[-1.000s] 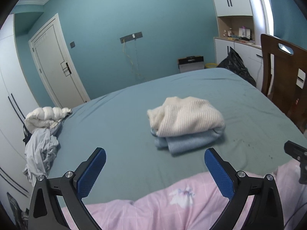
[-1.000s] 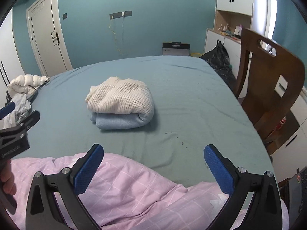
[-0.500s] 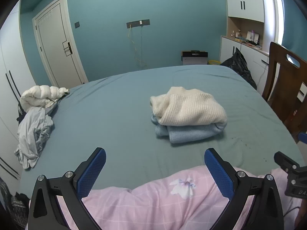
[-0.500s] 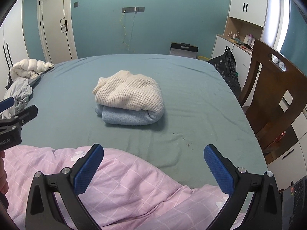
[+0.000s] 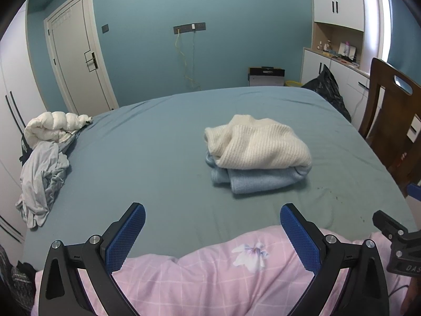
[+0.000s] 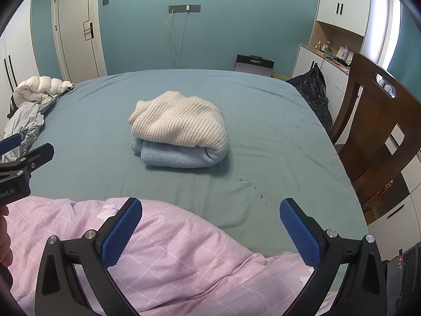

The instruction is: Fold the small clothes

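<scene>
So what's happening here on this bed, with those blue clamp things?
A person holds a two-finger gripper in each hand. The left gripper and right gripper are both open and hold nothing, hovering over a pink quilt. On the green bedsheet a cream sweater lies folded on a blue sweater. A crumpled grey garment waits at the edge.

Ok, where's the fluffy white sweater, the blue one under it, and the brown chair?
white sweater (image 6: 181,121), right wrist view, middle of its ribbed top.
blue sweater (image 6: 173,155), right wrist view, its folded front roll.
brown chair (image 6: 379,121), right wrist view, its wooden backrest.
</scene>
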`<state>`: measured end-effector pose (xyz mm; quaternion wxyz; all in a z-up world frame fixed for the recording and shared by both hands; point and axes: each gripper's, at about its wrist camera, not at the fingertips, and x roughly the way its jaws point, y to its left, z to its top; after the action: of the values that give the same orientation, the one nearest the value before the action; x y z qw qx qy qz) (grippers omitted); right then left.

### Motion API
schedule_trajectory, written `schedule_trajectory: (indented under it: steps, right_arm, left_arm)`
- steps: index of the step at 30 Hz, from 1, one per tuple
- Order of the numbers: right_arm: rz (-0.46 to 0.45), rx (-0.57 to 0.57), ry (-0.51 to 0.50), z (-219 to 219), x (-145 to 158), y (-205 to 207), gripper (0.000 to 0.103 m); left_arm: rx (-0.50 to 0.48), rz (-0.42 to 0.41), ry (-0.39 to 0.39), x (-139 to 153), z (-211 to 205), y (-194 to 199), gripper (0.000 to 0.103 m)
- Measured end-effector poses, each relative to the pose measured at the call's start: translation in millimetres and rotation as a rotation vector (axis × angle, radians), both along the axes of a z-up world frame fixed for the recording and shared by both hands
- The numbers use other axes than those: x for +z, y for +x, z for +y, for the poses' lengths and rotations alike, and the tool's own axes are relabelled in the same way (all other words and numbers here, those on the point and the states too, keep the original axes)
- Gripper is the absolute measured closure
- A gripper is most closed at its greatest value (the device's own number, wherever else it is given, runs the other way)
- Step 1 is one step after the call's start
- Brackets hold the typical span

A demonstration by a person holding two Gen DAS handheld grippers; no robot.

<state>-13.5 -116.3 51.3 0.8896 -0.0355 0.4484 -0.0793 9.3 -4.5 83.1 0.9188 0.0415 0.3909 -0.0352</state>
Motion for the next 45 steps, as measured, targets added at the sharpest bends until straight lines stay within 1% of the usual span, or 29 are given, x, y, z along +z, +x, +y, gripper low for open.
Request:
schedule_trajectory:
  steps: [21,30,34,39,45]
  right_arm:
    - [0.019,0.004,-0.010,4.7,-1.1,0.2,0.001]
    - [0.023,0.005,-0.016,8.7,-1.8,1.3,0.001]
    - [0.022,0.000,-0.012,7.6,-1.4,1.8,0.001]
    - [0.019,-0.002,-0.031,5.1,1.2,3.6,0.001]
    - [0.011,-0.008,-0.021,0.4,4.4,5.3,0.001]
  left_arm:
    - [-0.013,0.008,0.016,-1.0,-2.3,2.7,0.000]
    - [-0.022,0.020,-0.016,-0.8,-1.6,3.7,0.000]
    - [-0.025,0.037,-0.038,-2.2,0.5,5.8,0.000]
    - [-0.028,0.039,-0.029,-4.5,-1.8,6.0,0.000]
    - [-0.037,0.047,-0.023,-7.6,-5.7,6.4,0.000]
